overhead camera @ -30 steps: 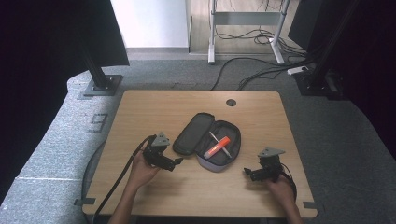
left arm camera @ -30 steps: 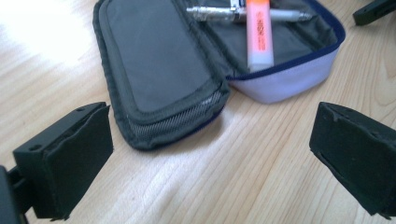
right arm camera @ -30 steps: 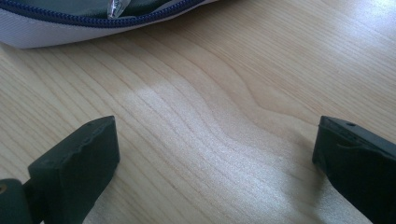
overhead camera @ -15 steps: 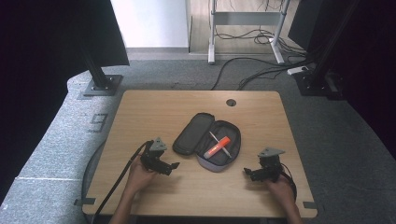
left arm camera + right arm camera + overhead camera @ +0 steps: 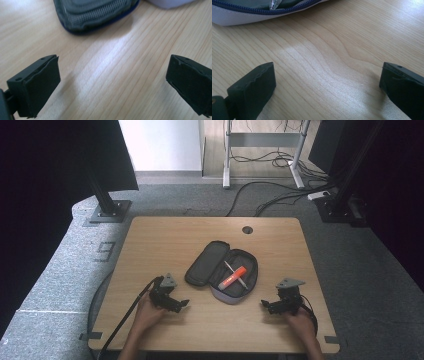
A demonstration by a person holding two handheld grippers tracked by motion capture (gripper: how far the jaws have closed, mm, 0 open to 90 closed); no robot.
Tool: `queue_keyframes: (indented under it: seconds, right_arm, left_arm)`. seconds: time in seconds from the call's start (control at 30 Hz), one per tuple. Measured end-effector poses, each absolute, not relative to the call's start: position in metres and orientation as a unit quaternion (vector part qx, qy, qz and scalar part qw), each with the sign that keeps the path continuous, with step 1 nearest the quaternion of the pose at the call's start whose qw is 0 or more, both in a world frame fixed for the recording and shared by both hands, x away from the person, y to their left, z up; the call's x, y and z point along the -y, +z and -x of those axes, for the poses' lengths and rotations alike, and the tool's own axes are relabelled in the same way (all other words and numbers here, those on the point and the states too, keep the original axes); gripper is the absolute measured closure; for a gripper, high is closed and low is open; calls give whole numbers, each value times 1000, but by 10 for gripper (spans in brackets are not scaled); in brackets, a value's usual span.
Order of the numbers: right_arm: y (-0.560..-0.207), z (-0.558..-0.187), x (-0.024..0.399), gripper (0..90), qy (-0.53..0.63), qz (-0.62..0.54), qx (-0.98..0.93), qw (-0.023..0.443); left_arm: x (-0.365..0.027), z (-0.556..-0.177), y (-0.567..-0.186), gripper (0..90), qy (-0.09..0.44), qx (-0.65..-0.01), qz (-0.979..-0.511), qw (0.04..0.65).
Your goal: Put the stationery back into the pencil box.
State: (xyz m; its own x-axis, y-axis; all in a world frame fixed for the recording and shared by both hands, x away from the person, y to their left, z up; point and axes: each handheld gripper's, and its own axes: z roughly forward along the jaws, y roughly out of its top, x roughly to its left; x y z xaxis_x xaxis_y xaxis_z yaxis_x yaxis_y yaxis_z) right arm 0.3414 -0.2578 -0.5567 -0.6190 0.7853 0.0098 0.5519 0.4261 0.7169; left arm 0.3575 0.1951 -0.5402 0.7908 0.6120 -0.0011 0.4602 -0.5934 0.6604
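Wooden table (image 5: 165, 240): an unzipped pencil case (image 5: 222, 270) holds an orange marker (image 5: 232, 277) and a pen (image 5: 234, 273); left gripper (image 5: 181, 304) and right gripper (image 5: 266, 306) flank it, jaws wide, near the front edge.

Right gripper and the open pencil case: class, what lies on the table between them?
Nothing: bare wood separates the right gripper from the pencil case, seen in the high view and the right gripper view.

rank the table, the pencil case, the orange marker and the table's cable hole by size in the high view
1. table
2. pencil case
3. orange marker
4. cable hole

All four lie at much the same distance from the camera, so the order is not in doubt.
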Motion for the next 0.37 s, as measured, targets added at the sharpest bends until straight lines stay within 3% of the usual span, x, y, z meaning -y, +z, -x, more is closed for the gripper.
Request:
queue_keyframes:
  seconds: [0.37]
  right_arm:
    - [-557, -341, 258, 4, 352, -403, -828, 166]
  left_arm:
    - [-197, -357, -549, 0, 112, -311, -884, 330]
